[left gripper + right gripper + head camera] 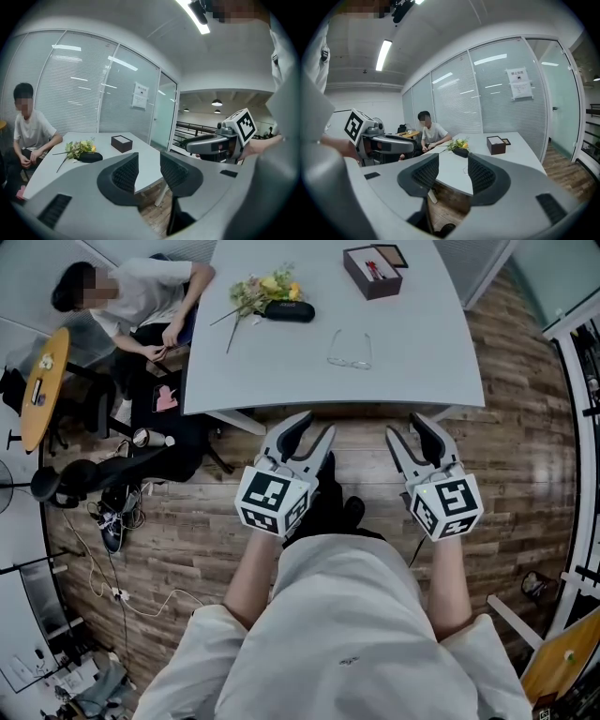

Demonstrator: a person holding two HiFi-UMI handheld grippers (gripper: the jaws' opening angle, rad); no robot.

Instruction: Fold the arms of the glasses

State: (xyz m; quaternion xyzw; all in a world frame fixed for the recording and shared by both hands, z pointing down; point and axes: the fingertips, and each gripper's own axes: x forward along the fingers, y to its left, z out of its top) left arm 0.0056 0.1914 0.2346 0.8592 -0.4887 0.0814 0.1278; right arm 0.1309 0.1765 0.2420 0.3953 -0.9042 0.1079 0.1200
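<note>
Left gripper [305, 430] and right gripper [410, 429]: jaws apart, nothing between them, both held short of the tabletop [417, 348]. The glasses [350, 351] lie at 12 o'clock, well apart, arms apparently unfolded. Steady the frame with one gripper and swing each arm inward gently near its hinge.

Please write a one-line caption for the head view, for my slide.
Left gripper and right gripper, both open and empty, face the glasses on the table.

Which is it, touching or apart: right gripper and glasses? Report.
Apart. The head view shows the right gripper held over the floor, the glasses lying well beyond on the table.
</note>
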